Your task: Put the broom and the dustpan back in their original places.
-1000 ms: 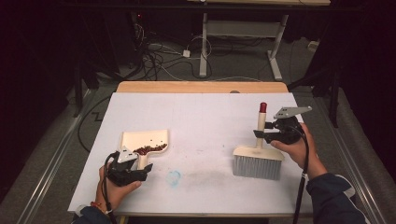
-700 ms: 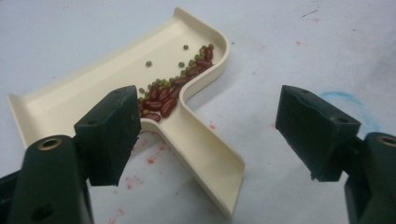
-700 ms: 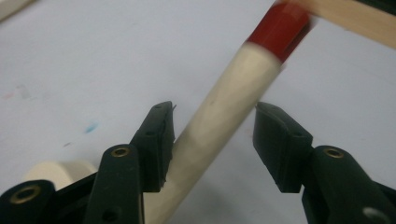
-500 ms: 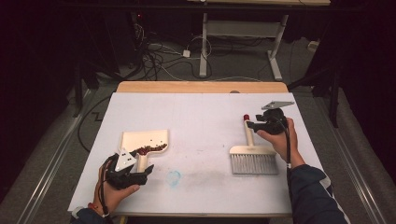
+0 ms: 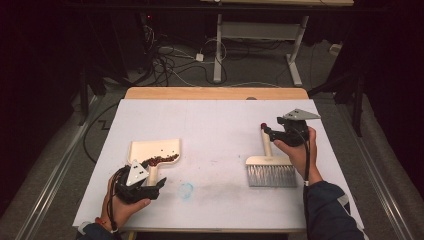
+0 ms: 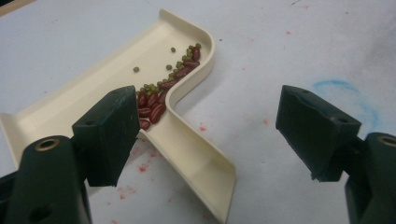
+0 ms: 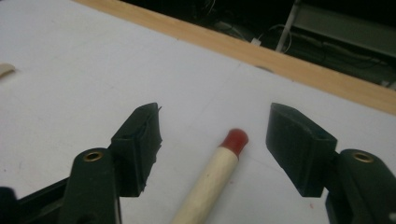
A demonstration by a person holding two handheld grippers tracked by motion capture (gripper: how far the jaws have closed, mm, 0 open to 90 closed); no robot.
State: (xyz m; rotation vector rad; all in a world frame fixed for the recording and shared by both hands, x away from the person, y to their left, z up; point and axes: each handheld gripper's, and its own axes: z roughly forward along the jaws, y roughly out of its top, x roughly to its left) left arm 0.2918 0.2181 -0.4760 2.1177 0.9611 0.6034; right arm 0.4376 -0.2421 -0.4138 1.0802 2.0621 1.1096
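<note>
A person stands at a white table (image 5: 220, 125) with a two-jaw gripper in each hand. The right gripper (image 5: 270, 132) sits at the far end of a small hand brush (image 5: 270, 167) lying flat on the table's right side, bristles toward the person. Its jaws have just been opening: they now stand apart on either side of the brush's red-tipped wooden handle (image 7: 215, 177), touching nothing, so the brush is released. The left gripper (image 5: 159, 184) is likewise spread wide and empty, with the handle of a cream dustpan (image 6: 187, 144) lying between its jaws, apart from both. The dustpan rests on the table's left side, and a small heap of red and green beans (image 6: 161, 95) is gathered against its rear wall. The brush looks light and stiff, its smooth round handle likely to roll in a loose grip, so a mid-handle hold seems best. The dustpan looks like thin, light plastic; it should be gripped by the handle and kept level, or the beans will slide out.
</note>
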